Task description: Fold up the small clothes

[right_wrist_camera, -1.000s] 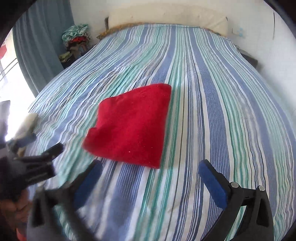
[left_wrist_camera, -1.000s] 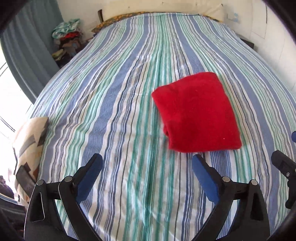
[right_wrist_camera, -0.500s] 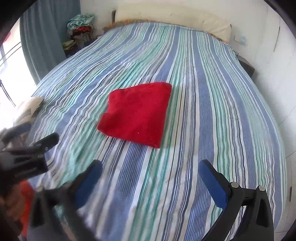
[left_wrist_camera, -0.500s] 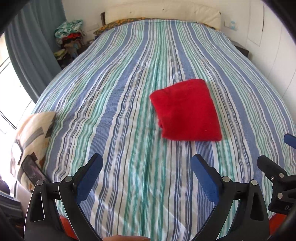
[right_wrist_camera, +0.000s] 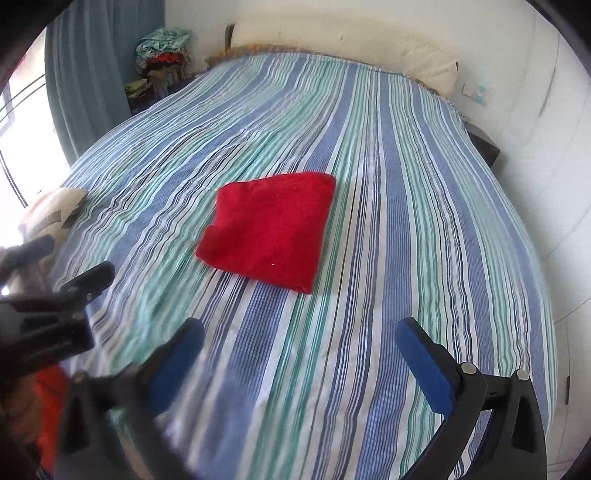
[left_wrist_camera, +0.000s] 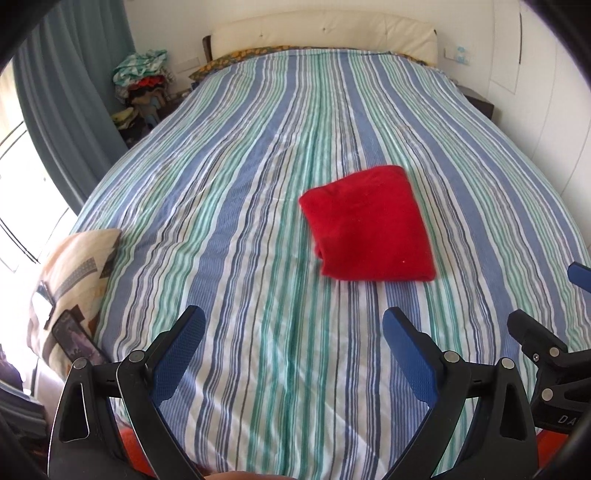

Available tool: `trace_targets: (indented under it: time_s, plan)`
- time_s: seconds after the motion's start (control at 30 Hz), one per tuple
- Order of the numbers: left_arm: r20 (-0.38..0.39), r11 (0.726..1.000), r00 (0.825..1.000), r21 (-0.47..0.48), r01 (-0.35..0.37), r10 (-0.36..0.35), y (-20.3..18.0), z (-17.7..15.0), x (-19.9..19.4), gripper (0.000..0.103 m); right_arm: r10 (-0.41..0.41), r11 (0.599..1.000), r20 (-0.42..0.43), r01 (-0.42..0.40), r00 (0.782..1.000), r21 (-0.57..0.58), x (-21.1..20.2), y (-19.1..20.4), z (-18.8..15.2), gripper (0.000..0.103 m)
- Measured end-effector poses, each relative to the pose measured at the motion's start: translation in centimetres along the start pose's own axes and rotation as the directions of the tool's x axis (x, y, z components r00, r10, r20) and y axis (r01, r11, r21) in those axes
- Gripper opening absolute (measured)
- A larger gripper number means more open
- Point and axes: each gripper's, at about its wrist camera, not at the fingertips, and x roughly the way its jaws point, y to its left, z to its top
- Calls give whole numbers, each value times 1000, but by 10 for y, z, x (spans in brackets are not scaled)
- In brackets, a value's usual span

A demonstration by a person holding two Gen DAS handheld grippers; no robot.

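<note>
A red cloth (left_wrist_camera: 369,227) lies folded into a thick, roughly square pad on the bed (left_wrist_camera: 229,229), a little to the right of the bed's middle in the left wrist view. Its fabric looks soft and fuzzy, like fleece or terry, with rounded folded edges and stacked layers showing along its left side. In the right wrist view the same pad (right_wrist_camera: 267,229) sits ahead and slightly left, one corner pointing toward the camera.

The bed wears a thin woven sheet in long blue, green, white and dark stripes, lightly creased. At its head stands a padded cream headboard (left_wrist_camera: 325,31).

The left gripper (left_wrist_camera: 293,326) hovers above the near end of the bed with its 2 fingers spread wide and nothing between them; the fingers are black plastic arms tipped with flat, textured blue pads (left_wrist_camera: 181,354). The right gripper (right_wrist_camera: 299,339) is likewise spread apart and empty, its left finger motion-blurred. Both are well apart from the cloth.

A patterned cushion (left_wrist_camera: 70,291) with beige and dark geometric patches rests at the bed's left edge. A teal curtain (left_wrist_camera: 62,103) hangs in soft vertical folds beside a heap of crumpled clothes (left_wrist_camera: 142,81).
</note>
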Motion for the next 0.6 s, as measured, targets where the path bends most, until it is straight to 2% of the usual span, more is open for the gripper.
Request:
trace_targets:
  time_s: [0.6]
  plan:
    - [34,1000,999,-2,3,-3,-2,-2,-2,97,-15,1000,10,15,1000,7,-4,-2,2,102]
